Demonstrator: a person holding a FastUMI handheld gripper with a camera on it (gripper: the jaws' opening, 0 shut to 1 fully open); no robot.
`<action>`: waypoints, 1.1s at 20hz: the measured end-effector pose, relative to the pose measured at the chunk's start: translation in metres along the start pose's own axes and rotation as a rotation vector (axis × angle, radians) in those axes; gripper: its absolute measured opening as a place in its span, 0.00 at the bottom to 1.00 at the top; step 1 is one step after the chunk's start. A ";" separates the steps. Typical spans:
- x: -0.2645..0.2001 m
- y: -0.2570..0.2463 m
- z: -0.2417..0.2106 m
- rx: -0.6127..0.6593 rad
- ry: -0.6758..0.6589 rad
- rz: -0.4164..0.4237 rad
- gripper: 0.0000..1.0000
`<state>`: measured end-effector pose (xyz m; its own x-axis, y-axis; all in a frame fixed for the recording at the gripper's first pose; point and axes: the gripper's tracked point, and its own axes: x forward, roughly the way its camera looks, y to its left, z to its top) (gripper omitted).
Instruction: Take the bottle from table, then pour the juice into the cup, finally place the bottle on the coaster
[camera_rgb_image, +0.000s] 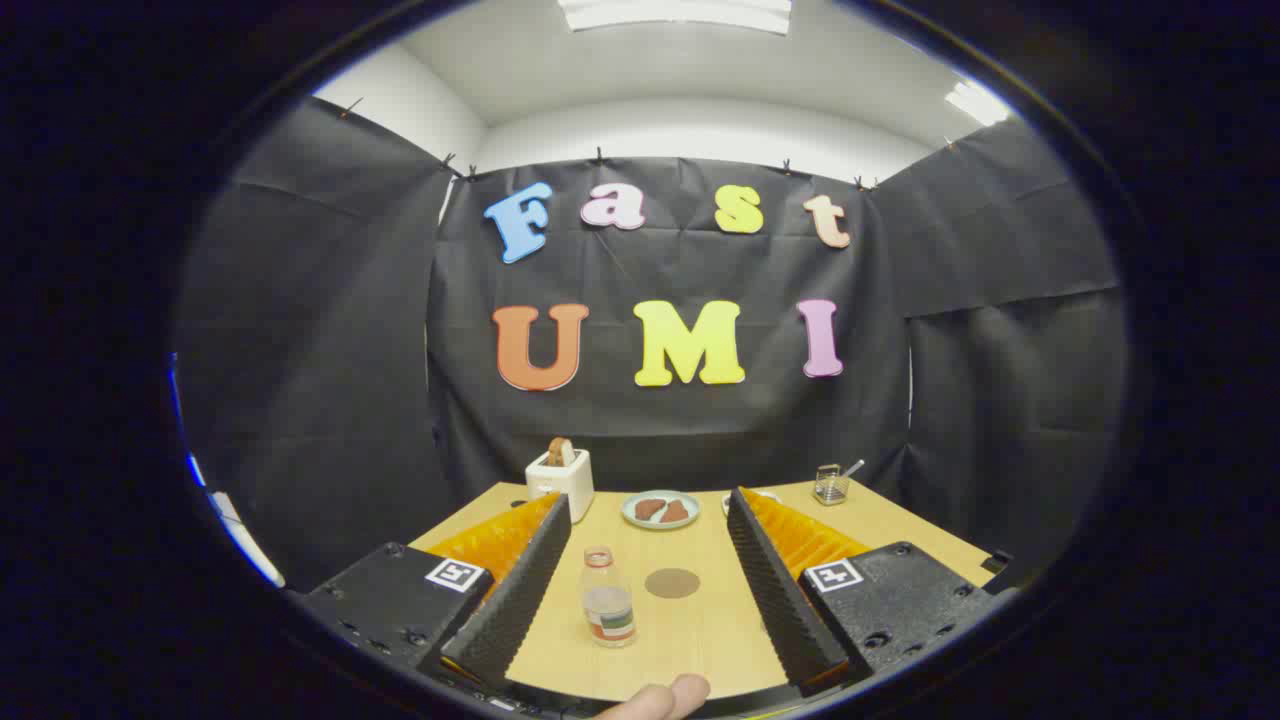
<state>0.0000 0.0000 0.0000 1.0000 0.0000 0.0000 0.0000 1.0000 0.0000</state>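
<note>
- Gripper view: the gripper (650, 530) hangs above the wooden table (900, 525) with its two fingers spread wide, gripping nothing.
- The bottle (608, 598) stands upright on the table between the fingers, nearer the left one, touching neither; it has a clear body with a banded label low down.
- The coaster (672, 583), a round brown disc, lies flat just right of the bottle, also between the fingers.
- Beyond the fingertips sits a plate (660, 509) holding two brown pieces.
- A white toaster (561, 480) with a slice in it stands beyond the left fingertip.
- A small clear cup (831, 484) with a utensil leaning in it stands beyond the right finger, well apart from the bottle.
- A person's fingertip (672, 695) shows at the gripper's base.
</note>
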 end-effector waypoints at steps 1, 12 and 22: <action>0.001 0.000 0.000 -0.004 0.002 0.000 1.00; -0.006 -0.006 0.018 0.021 -0.029 -0.006 1.00; 0.019 0.015 -0.007 0.042 -0.017 -0.011 1.00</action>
<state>0.0185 0.0151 -0.0073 0.9998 -0.0110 0.0168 0.0103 0.9991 0.0418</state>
